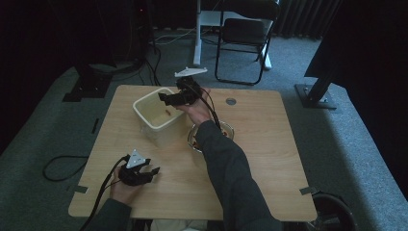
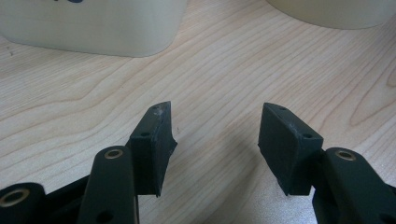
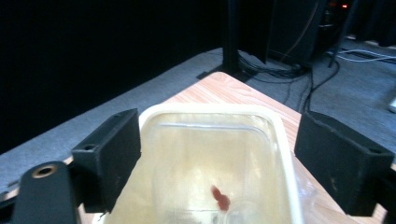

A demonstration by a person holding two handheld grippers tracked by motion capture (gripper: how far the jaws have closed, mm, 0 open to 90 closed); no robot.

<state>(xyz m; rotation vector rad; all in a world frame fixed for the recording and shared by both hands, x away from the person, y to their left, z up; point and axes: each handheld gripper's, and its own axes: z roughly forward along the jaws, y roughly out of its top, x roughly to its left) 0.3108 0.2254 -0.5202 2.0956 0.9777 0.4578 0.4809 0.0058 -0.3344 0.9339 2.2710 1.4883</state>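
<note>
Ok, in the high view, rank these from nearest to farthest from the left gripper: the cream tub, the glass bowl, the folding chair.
Measured from the left gripper, near the table's front left:
1. Cream tub, just beyond it, left of centre.
2. Glass bowl, off to its right, partly under the person's forearm; close to the tub's distance, though slightly farther.
3. Folding chair, on the carpet beyond the table's far edge.

1. A light wooden table (image 1: pixel 269 159) with rounded corners stands on grey carpet (image 1: pixel 43 130).
2. Beyond the table's far edge stands a black folding chair (image 1: pixel 243 41), just beside a white post (image 1: pixel 197 33) on a flat foot.
3. Black cables (image 1: pixel 149 62) trail over the carpet at the far left; another loops on the floor (image 1: pixel 60 168) left of the table.
4. Dark curtains (image 1: pixel 308 17) close off the back; the room is dim.
5. A black stand foot (image 1: pixel 315 96) sits on the carpet at the right.
</note>
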